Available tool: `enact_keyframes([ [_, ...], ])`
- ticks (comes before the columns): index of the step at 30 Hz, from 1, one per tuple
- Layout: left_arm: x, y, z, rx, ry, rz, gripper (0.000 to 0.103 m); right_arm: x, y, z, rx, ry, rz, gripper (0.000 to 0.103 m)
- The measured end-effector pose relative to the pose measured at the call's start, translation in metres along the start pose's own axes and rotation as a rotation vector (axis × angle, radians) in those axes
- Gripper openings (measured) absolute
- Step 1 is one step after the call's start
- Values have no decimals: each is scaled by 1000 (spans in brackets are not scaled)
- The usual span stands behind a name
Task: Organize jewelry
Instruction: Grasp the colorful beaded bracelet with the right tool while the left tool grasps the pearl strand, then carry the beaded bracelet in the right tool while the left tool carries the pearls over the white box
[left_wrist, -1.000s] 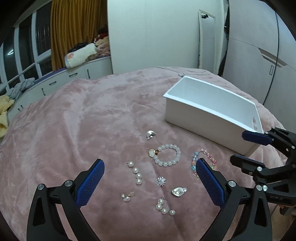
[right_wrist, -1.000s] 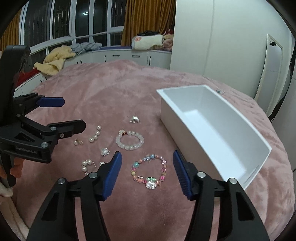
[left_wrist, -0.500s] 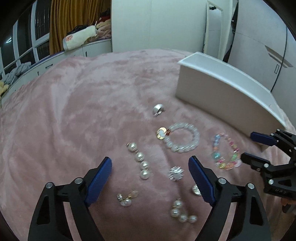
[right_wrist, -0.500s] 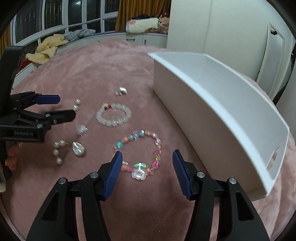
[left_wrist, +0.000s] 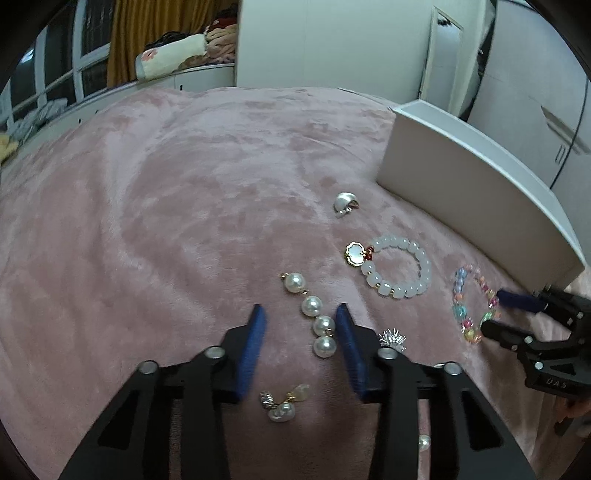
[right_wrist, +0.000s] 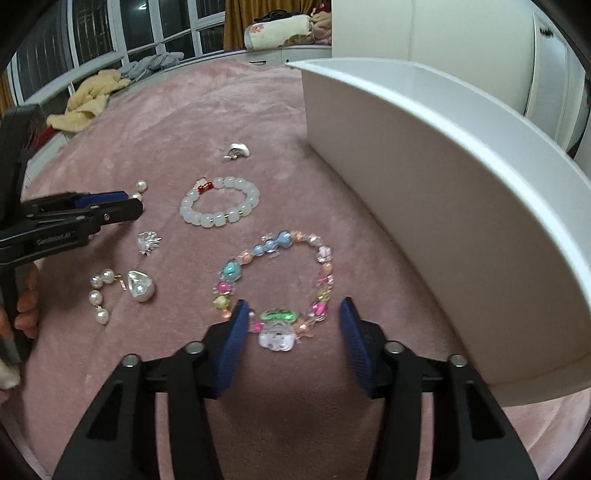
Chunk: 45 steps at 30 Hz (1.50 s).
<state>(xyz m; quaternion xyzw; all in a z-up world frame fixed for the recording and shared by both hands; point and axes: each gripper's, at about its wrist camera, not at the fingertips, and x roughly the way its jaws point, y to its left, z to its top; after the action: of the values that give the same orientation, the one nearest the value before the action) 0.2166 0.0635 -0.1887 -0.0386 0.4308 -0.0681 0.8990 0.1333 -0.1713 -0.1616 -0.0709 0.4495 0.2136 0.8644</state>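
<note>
Jewelry lies on a pink blanket (left_wrist: 184, 221). My left gripper (left_wrist: 300, 317) is open, low over the blanket, its blue pads either side of the lower end of a pearl strand earring (left_wrist: 314, 314). My right gripper (right_wrist: 290, 314) is open, its pads straddling the near side of a colourful bead bracelet (right_wrist: 275, 280) with a white charm. A white bead bracelet (left_wrist: 397, 267) with a gold charm lies between them; it also shows in the right wrist view (right_wrist: 220, 206). The white box (right_wrist: 443, 184) stands to the right.
A silver shell earring (left_wrist: 345, 203), a spiky silver brooch (left_wrist: 393, 338), a small pearl earring (left_wrist: 282, 406), a heart pendant (right_wrist: 140, 286) and a pearl cluster (right_wrist: 99, 291) lie around. Window ledge with folded bedding (left_wrist: 173, 55) is behind.
Both grippers have come down close to the blanket. The left one has narrowed around the pearl strand. The right one has moved forward over the colourful bracelet.
</note>
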Motion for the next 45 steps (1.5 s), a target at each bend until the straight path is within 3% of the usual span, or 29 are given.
enact_keyframes([
  [5, 0, 3, -2, -12, 11, -41, 18, -1, 7, -2, -15, 8, 42, 29],
  [7, 0, -1, -3, 7, 21, -44, 16, -4, 10, -2, -20, 6, 56, 26],
  [9, -1, -5, -4, 23, 26, -32, 16, -5, 12, -2, -24, 4, 72, 11],
  [10, -1, -5, -4, 25, 27, -30, 16, -6, 13, -1, -25, 5, 76, 11],
  [23, -30, -15, -1, 55, 13, -16, 16, -29, 16, 4, -18, -52, 94, 10],
  [45, -117, -63, 40, 109, -101, -52, 16, -147, 12, 44, -8, -276, 65, 10],
])
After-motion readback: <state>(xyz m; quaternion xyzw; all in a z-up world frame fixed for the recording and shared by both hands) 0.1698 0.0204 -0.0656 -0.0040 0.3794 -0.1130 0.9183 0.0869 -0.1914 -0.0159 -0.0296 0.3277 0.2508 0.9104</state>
